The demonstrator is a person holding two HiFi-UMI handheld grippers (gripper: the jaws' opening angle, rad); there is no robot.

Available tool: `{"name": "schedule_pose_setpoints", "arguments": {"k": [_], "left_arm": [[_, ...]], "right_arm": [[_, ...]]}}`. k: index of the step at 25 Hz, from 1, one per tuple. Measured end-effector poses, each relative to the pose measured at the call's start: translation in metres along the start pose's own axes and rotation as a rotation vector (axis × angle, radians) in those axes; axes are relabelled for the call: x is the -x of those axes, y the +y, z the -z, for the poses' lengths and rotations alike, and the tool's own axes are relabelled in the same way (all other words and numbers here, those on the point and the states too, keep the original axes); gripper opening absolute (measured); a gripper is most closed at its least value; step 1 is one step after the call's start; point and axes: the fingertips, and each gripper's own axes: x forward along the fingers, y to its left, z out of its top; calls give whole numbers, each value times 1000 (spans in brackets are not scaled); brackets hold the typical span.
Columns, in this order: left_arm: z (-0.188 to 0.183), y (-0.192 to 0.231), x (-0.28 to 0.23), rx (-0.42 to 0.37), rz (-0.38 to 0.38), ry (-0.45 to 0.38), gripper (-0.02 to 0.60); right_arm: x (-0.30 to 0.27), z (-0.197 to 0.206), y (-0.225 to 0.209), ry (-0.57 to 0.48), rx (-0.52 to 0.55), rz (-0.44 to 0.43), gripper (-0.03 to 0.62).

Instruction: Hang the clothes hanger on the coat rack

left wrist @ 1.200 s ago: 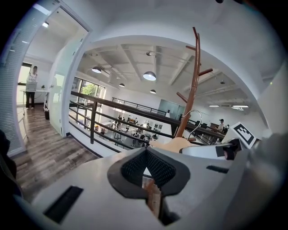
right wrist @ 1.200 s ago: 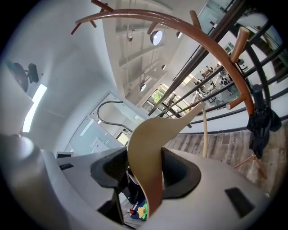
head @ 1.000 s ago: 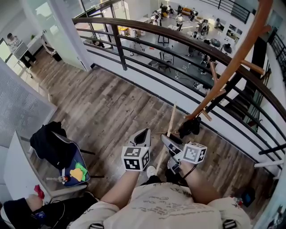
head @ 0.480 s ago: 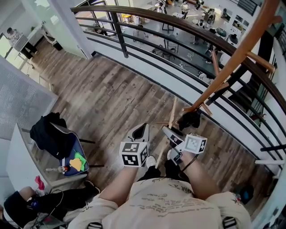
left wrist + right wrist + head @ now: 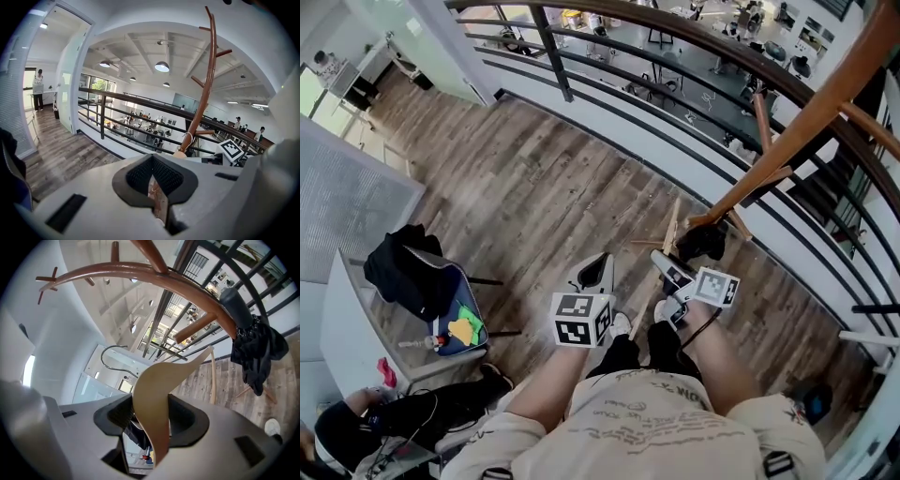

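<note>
head view: right hand-held gripper [image 5: 670, 272] holds the clothes hanger [image 5: 667, 234] near the coat rack [image 5: 806, 127] foot; left hand-held gripper [image 5: 598, 274] farther from it | left gripper view: jaws drawn together, nothing between, coat rack ahead | right gripper view: jaws clamped on the hanger's wooden arm, hook clear of the coat rack

black jacket [image 5: 405, 281] on chair [image 5: 461, 302], dark railing [image 5: 551, 49], perhaps an umbrella [image 5: 255, 350]
</note>
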Motion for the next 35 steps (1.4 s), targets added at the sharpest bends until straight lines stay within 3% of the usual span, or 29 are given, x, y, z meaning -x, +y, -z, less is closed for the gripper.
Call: {"name": "schedule_pose_setpoints", "arguments": {"k": [5, 21, 35], "left_arm": [[6, 0, -5, -5, -17, 23, 5], [0, -22, -24, -34, -11, 45, 5], [-2, -34, -24, -52, -30, 56, 5]], "right_arm": [[2, -9, -29, -10, -41, 55, 216], [-1, -31, -70, -24, -86, 80, 218], [8, -38, -108, -34, -169, 157, 218]]}}
